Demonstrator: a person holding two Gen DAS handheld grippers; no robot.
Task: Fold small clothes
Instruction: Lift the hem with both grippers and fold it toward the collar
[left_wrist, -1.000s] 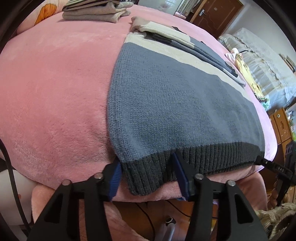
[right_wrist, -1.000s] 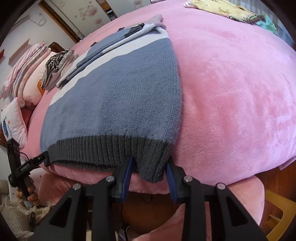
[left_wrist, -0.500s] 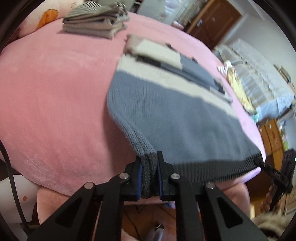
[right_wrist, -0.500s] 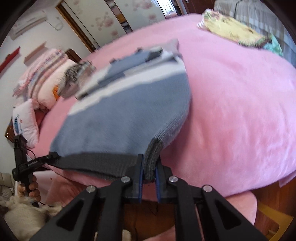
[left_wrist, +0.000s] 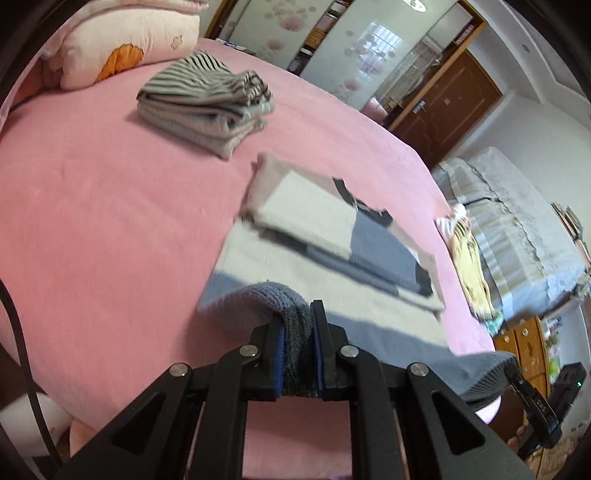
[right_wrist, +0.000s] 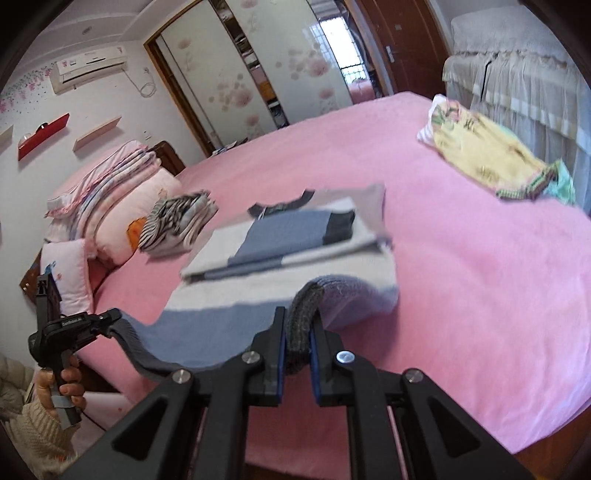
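Observation:
A grey-blue and cream knitted sweater (left_wrist: 332, 266) lies on the pink bed (left_wrist: 110, 221), sleeves folded over its top. My left gripper (left_wrist: 297, 347) is shut on the dark ribbed hem at one bottom corner and holds it lifted above the bed. My right gripper (right_wrist: 297, 347) is shut on the other hem corner of the sweater (right_wrist: 295, 254), also lifted. The hem hangs slack between the two grippers. The left gripper shows in the right wrist view (right_wrist: 110, 317), and the right gripper in the left wrist view (left_wrist: 517, 373).
A folded striped garment (left_wrist: 203, 103) lies at the far side of the bed, next to pink pillows (left_wrist: 122, 40). A yellow garment (right_wrist: 491, 155) lies at the bed's right side. A covered sofa (right_wrist: 524, 85) stands beyond the bed.
Both grippers shut on the sweater's hem corners, then lifted them and carried them forward toward the collar. The lower part of the sweater now rises off the bed.

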